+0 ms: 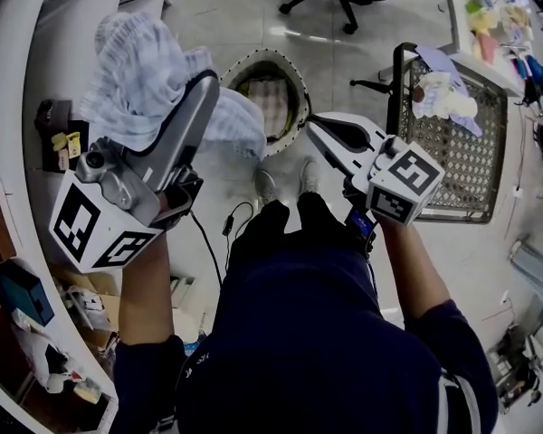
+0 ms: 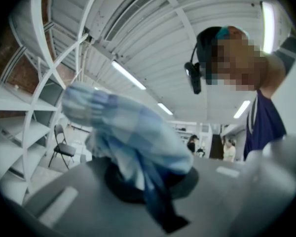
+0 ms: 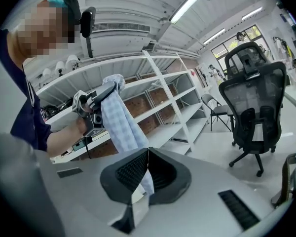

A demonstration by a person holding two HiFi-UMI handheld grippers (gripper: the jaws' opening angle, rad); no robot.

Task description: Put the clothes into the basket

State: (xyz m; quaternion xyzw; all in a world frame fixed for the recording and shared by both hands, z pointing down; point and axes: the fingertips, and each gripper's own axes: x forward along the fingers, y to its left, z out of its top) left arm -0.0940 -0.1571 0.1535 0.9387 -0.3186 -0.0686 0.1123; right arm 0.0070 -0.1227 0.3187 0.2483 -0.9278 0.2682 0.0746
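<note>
A light blue checked cloth [image 1: 149, 75] hangs bunched from my left gripper [image 1: 208, 87], which is shut on it and held above the floor. In the left gripper view the cloth [image 2: 133, 132] spills over the closed jaws of that gripper [image 2: 148, 184]. A round basket [image 1: 300, 93] with a pale rim stands on the floor just right of the cloth, with checked fabric inside. My right gripper [image 1: 313, 127] is shut with nothing between its pads and points toward the basket. From the right gripper view, past the right gripper [image 3: 147, 154], the hanging cloth [image 3: 117, 115] and the left gripper [image 3: 96, 101] both show.
A mesh-topped cart [image 1: 475, 156] with more clothes [image 1: 439, 93] stands at the right. A black office chair [image 3: 254, 110] is beyond it. White shelving [image 1: 18, 80] curves along the left. The person's feet [image 1: 285, 183] are just before the basket.
</note>
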